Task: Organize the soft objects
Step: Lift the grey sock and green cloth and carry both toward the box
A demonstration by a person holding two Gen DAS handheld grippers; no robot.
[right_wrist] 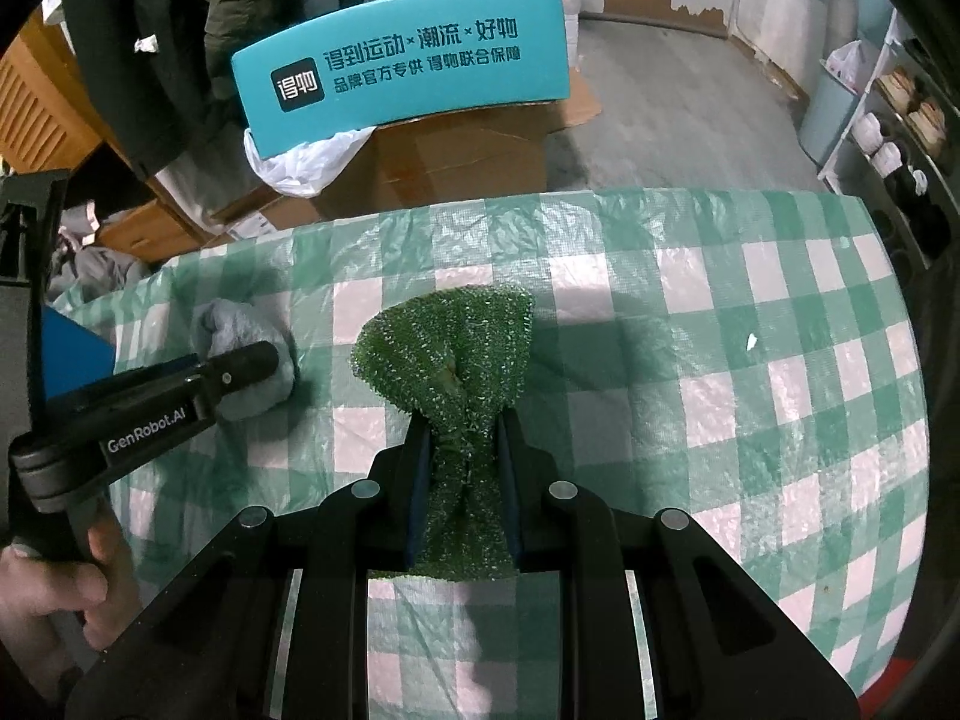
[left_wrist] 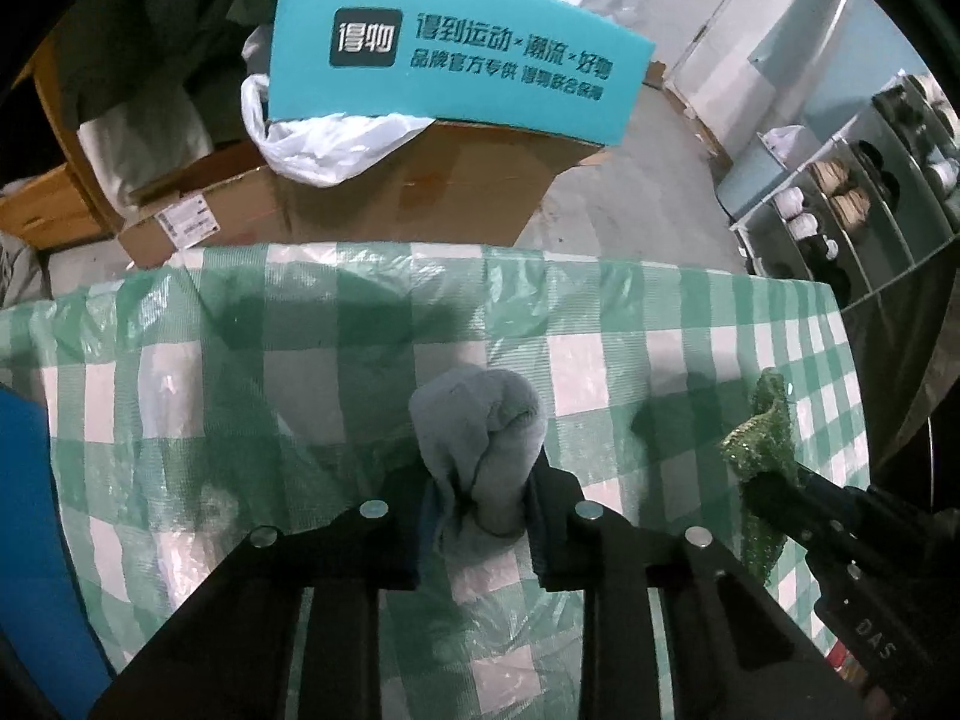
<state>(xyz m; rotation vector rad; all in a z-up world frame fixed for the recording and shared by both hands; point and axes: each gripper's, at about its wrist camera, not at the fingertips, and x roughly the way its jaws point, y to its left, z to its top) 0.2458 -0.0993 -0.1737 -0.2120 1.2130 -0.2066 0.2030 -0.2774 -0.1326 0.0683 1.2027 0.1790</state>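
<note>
Grey cloth (left_wrist: 477,450), bunched and soft, clamped between the pads of the left gripper (left_wrist: 474,516) and sitting at the green-and-white checked table cover (left_wrist: 600,312); whether lifted clear of it or resting on it, impossible to tell. Also seen from the right wrist view, tucked under a black finger (right_wrist: 240,363) of that same tool. Green scouring pad (right_wrist: 450,360), glittery and pinched at its middle into a bow-tie shape, clamped in the right gripper (right_wrist: 462,468), its upper edge fanned out above the pads. Both soft items well apart from each other on the cover, grey cloth to the left, green pad to the right.

Progress, as a judgement: both items grasped, neither yet placed anywhere. No bin, tray or sorted pile visible on the cover, so destination unclear; carrying and setting down remain, which puts the task at an early-to-middle point.

Readable writing: "GenRobot.AI" in white along the left tool's arm (right_wrist: 150,426); "DAS" on the right tool's body (left_wrist: 876,642). Beyond the table's far edge, a teal carton (right_wrist: 408,84) on brown cardboard boxes (left_wrist: 432,180), printed with a dark square logo "得物" and the lines "得到运动×潮流×好物" and "品牌官方专供 得物联合保障". A person's hand (right_wrist: 48,588) on the left tool's grip, lower left.
</note>
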